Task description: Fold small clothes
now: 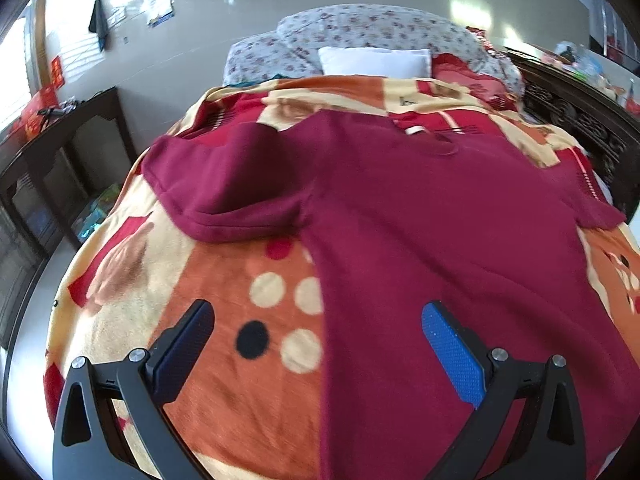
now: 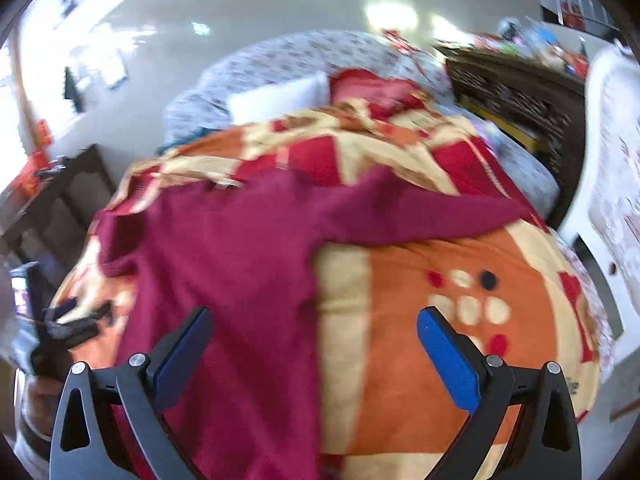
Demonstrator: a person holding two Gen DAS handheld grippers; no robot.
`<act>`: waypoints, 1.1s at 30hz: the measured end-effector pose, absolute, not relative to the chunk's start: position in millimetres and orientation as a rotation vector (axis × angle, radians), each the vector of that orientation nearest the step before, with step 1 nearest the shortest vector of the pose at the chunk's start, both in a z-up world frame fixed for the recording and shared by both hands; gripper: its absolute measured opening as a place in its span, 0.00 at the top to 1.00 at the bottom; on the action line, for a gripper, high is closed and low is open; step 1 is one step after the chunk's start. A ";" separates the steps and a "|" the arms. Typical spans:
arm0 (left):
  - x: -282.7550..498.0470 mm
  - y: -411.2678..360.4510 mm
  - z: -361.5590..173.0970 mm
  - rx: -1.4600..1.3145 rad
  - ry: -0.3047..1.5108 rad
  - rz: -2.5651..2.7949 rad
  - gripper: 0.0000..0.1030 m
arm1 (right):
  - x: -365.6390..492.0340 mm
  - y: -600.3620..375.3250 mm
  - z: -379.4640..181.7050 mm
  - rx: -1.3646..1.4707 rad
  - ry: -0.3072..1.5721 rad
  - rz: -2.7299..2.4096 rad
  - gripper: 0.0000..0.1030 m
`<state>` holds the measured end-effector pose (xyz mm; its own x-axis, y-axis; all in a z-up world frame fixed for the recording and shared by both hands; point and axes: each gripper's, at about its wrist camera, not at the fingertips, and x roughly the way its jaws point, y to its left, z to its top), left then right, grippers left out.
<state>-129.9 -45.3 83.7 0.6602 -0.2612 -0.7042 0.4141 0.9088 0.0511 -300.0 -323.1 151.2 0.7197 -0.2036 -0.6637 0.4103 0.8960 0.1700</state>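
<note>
A maroon T-shirt (image 1: 420, 220) lies spread flat on a patterned orange, red and cream blanket (image 1: 248, 380) on a bed. Its left sleeve (image 1: 224, 184) sticks out to the left. My left gripper (image 1: 316, 316) is open and empty, hovering over the shirt's lower left edge. In the right wrist view the shirt (image 2: 224, 264) lies to the left with its right sleeve (image 2: 420, 216) stretched out. My right gripper (image 2: 314, 322) is open and empty above the shirt's lower right edge. The left gripper (image 2: 68, 324) shows blurred at the far left of that view.
A white pillow (image 1: 376, 60) and a floral quilt (image 1: 360, 28) lie at the head of the bed. A dark wooden cabinet (image 1: 60, 152) stands left of the bed. A carved dark headboard (image 1: 580, 120) runs along the right. White furniture (image 2: 608, 200) stands at the right.
</note>
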 end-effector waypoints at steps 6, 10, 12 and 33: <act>-149.5 -60.5 93.1 0.210 0.743 -0.404 0.00 | -281.8 -271.4 164.2 0.297 0.656 -0.221 0.00; -154.0 -58.8 94.6 0.199 0.745 -0.406 0.00 | -260.0 -249.5 160.8 0.265 0.661 -0.214 0.00; -154.9 -57.0 94.9 0.194 0.744 -0.401 0.00 | -252.7 -244.2 156.6 0.255 0.664 -0.221 0.00; -144.2 -56.1 85.7 0.183 0.770 -0.383 0.00 | -216.5 -252.1 124.8 0.230 0.708 -0.294 0.00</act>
<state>-144.2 -56.1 85.7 0.6536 -0.2691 -0.7074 0.4014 0.9156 0.0226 -216.5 -252.1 124.8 0.7216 -0.1870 -0.6666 0.3411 0.9339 0.1072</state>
